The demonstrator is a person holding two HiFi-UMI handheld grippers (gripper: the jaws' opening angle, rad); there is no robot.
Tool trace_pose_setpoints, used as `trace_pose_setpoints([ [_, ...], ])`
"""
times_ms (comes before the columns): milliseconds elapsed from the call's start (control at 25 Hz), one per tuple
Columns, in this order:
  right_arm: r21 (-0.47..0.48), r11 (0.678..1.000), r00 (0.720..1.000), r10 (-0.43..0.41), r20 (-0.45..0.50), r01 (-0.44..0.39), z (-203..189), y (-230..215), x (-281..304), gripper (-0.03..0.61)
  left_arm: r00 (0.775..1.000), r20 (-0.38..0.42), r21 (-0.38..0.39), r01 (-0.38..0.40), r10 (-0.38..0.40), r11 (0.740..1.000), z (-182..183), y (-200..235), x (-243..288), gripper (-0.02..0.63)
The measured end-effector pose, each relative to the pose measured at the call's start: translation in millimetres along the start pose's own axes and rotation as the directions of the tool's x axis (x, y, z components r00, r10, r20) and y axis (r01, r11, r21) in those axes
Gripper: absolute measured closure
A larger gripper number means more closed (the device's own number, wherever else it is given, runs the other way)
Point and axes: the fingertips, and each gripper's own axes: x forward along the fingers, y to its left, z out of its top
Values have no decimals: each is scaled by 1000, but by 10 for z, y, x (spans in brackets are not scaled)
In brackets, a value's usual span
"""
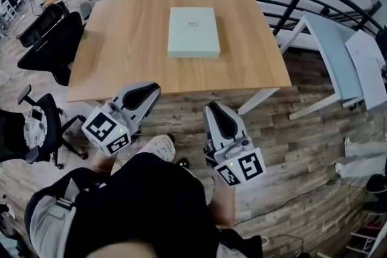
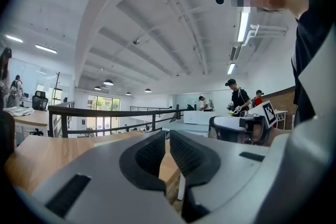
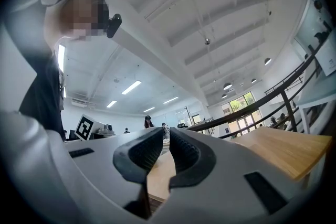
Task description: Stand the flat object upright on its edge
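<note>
Well beyond both tongs (image 1: 156, 89) (image 1: 211, 107), box (image 1: 193, 32)

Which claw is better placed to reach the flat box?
Left, marginally. The left claw reaches the near edge of the table, closer to the pale green box; the right claw hangs back over the floor. Both are shut, empty.
</note>
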Motion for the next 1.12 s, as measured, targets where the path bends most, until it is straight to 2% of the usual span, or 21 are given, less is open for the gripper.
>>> trace_pose_setpoints([
  [200,9,1000,1000,-6,15,6,-76,-56,-19,532,1000,-9,22,-16,16,1000,-68,61,8,577],
  [640,19,999,999,-51,-14,51,-131,-293,12,532,998,-6,21,57,-57,998,-76,85,363,577],
  [960,-18,998,997,-64,-43,64,-95,-565,272,532,998,2,-37,59,-59,998,-152,443,634,577],
  [1120,-31,998,997,-63,-49,61,-32,-798,478,532,997,23,-27,76,-75,997,-52,605,907,577],
])
